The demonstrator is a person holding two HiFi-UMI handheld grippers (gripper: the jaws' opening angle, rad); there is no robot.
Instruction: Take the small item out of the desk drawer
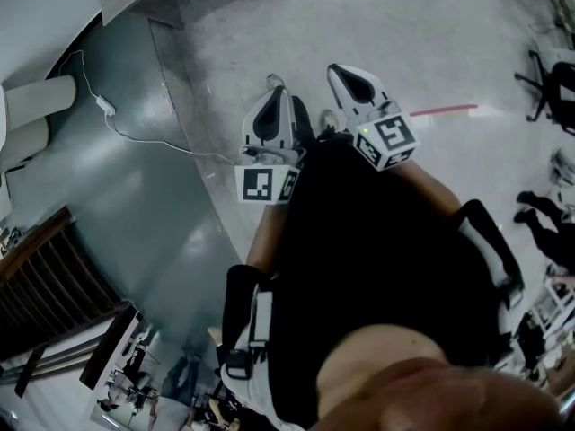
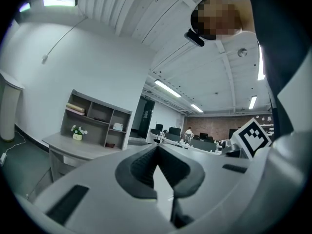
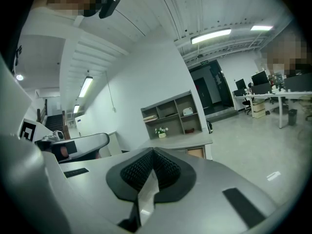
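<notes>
Fingers of left gripper and right gripper pressed together, empty; desk seemingly well ahead.

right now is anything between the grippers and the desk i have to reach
Nothing visible does. Bare floor lies between the right gripper and the desk, which stands well off by the wall. The left gripper also faces the desk from afar. The drawer's small item does not show.

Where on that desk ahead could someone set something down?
The desk top is bare in front of the shelf unit, right of the flower pot in the right gripper view. Its cubbies are crowded: several hold small things.
</notes>
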